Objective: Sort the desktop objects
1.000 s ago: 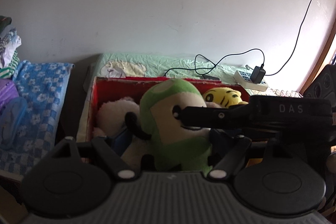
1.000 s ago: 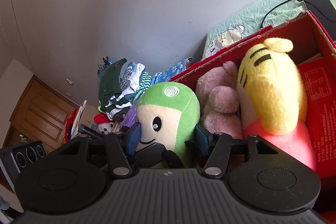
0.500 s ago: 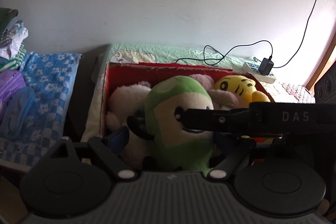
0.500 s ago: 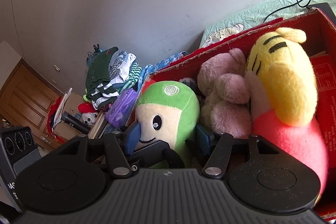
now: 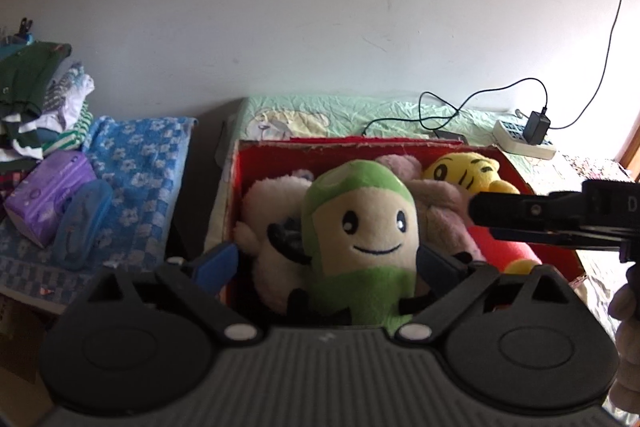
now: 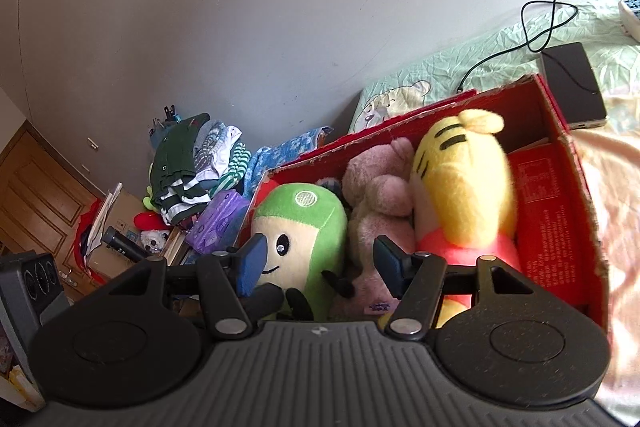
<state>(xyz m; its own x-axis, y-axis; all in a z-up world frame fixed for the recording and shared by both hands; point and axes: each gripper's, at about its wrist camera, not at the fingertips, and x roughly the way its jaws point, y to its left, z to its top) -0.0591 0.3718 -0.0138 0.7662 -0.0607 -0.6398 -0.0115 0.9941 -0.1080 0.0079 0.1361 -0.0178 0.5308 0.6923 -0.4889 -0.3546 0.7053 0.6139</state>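
In the red box: the green plush (image 5: 360,227) stands upright at the near left end of the red box (image 5: 400,151), against a white plush (image 5: 272,203), a pink plush (image 6: 380,199) and a yellow plush (image 6: 464,195).
Left gripper (image 5: 328,259): your fingers are spread, one on each side of the toy's body, with a gap showing on the left side; it does not look pinched.
Right gripper (image 6: 320,259): also spread, straddling the toy's head from the other side.
Step in hand: likely seating the toy; let it settle against its neighbours before you draw away.
Doing it well: pull back along your fingers, not sideways, so no pad drags the fabric.
Edges: the left wall of the box is close to your left finger (image 5: 218,261).
Open room: above the box and toward you; the two grippers sit close together, so move one at a time.
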